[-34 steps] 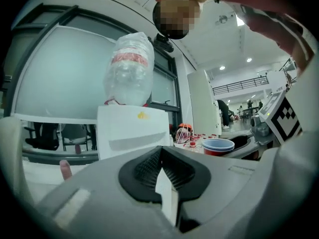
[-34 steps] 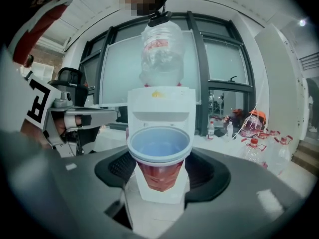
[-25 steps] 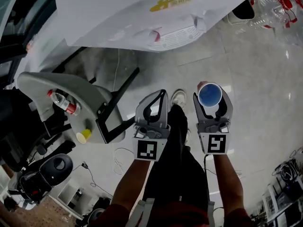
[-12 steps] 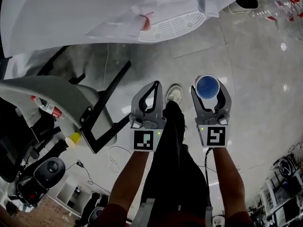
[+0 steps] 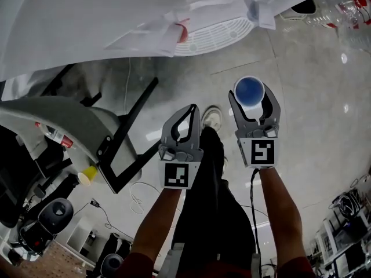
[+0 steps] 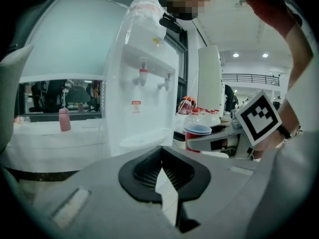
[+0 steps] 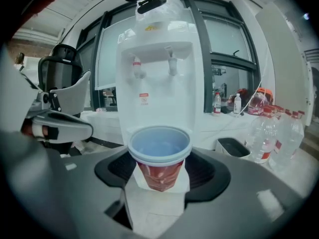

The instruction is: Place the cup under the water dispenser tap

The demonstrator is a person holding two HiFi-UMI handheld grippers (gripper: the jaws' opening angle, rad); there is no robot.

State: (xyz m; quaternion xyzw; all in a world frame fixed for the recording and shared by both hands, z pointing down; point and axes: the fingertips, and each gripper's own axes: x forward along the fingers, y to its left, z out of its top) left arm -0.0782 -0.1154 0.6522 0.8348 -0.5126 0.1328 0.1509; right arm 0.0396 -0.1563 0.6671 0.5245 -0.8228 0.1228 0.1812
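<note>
I'm looking down on a pale tiled floor (image 5: 313, 103), and the white dispenser (image 7: 158, 78) stands dead ahead, filling the top of the head view. A grey chair (image 5: 64, 120) sits off to my left, with a bottle (image 5: 55, 136) and a small yellow cup (image 5: 88, 174) lying on it. A row of clear bottles (image 7: 279, 133) stands on the floor to the right of the dispenser.

Both grippers are out in front of me, side by side over the floor and short of the dispenser. The right gripper (image 5: 253, 100) is a little ahead, jaws clamped on the cup (image 7: 159, 156). It is red outside and blue inside, it is upright with its mouth open to the top, and the pads press its lower wall on both sides. The cup is in front of the dispenser and apart from it, lower than the taps, not yet over the drip tray (image 5: 214, 35). The left gripper (image 5: 191, 109) has its jaws together at the tips, with nothing in them.

There are two taps up on the dispenser's face, a red tap (image 7: 137, 67) on the left and a paler tap (image 7: 172, 63) beside it.
</note>
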